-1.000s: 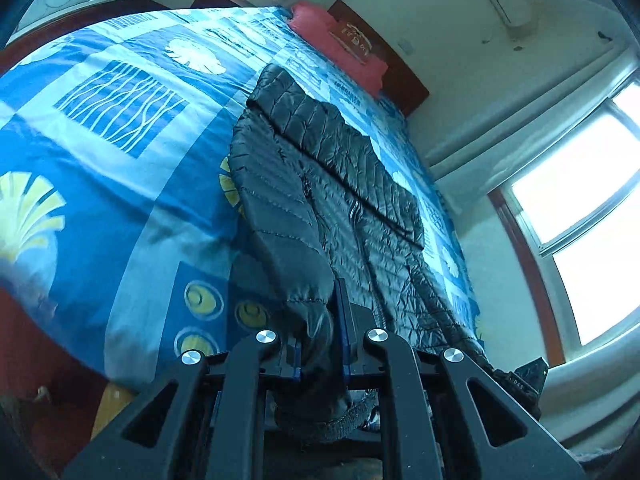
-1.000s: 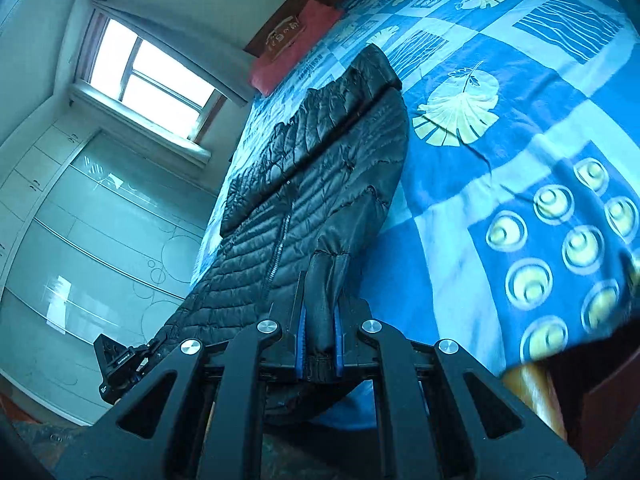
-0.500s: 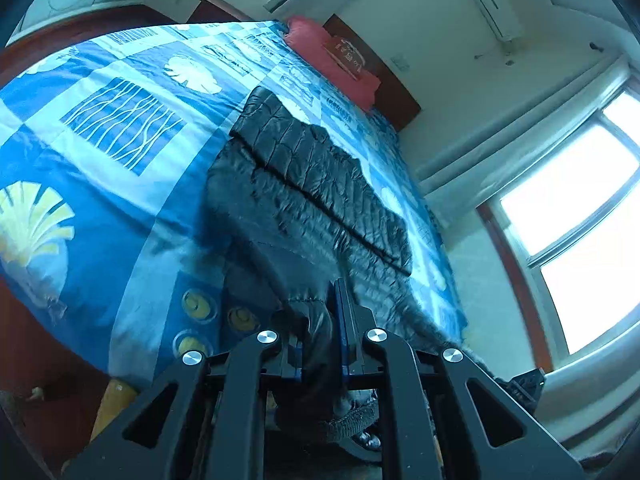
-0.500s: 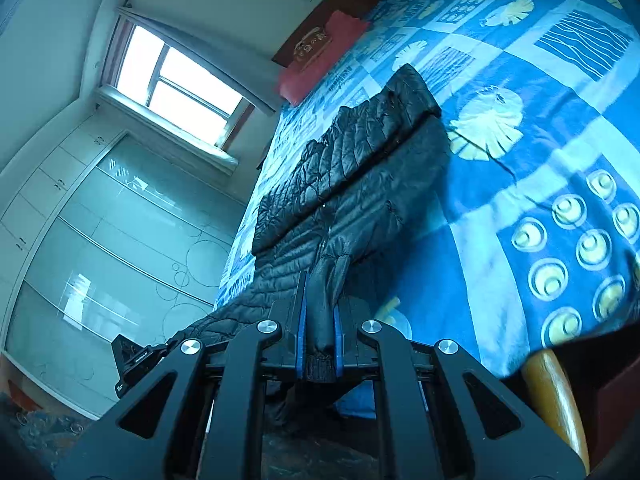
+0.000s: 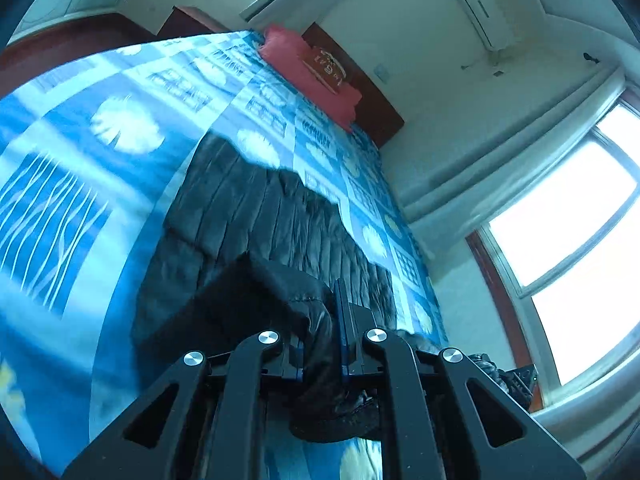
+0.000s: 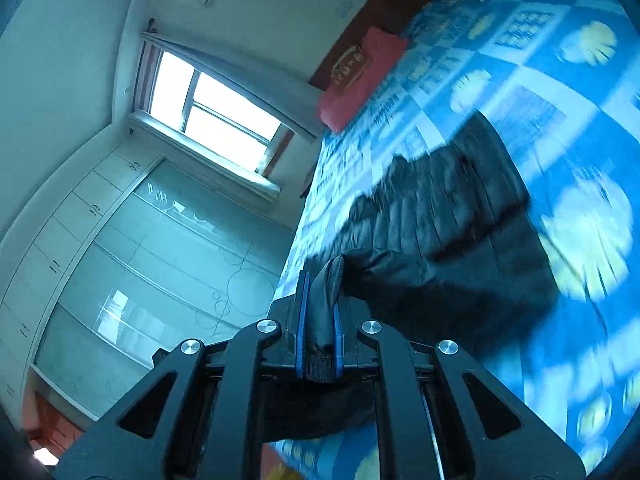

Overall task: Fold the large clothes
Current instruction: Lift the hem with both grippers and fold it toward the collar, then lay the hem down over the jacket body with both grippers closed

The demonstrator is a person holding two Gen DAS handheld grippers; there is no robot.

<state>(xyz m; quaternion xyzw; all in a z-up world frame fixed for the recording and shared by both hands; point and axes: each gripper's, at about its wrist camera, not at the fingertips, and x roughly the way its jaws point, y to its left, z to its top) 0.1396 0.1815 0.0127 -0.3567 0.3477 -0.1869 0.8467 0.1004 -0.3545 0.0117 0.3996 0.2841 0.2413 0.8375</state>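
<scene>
A black quilted down jacket (image 5: pixel 256 216) lies on the blue patterned bed (image 5: pixel 80 184). My left gripper (image 5: pixel 322 344) is shut on the jacket's lower hem and holds it raised above the bed, so the near part arches over the rest. My right gripper (image 6: pixel 318 328) is shut on another part of the same hem, lifted the same way; the jacket (image 6: pixel 448 216) stretches away from it toward the pillow. Both views are motion-blurred.
A red pillow (image 5: pixel 316 68) lies at the wooden headboard (image 5: pixel 376 108). A bright window (image 5: pixel 568 232) is on the side wall. Glass wardrobe doors (image 6: pixel 152 264) stand beside the bed. The other gripper shows at the edge of the left wrist view (image 5: pixel 520 380).
Both grippers have risen and moved forward over the bed toward the pillow, carrying the jacket's hem with them. The near part of the jacket has lifted off the bed.
</scene>
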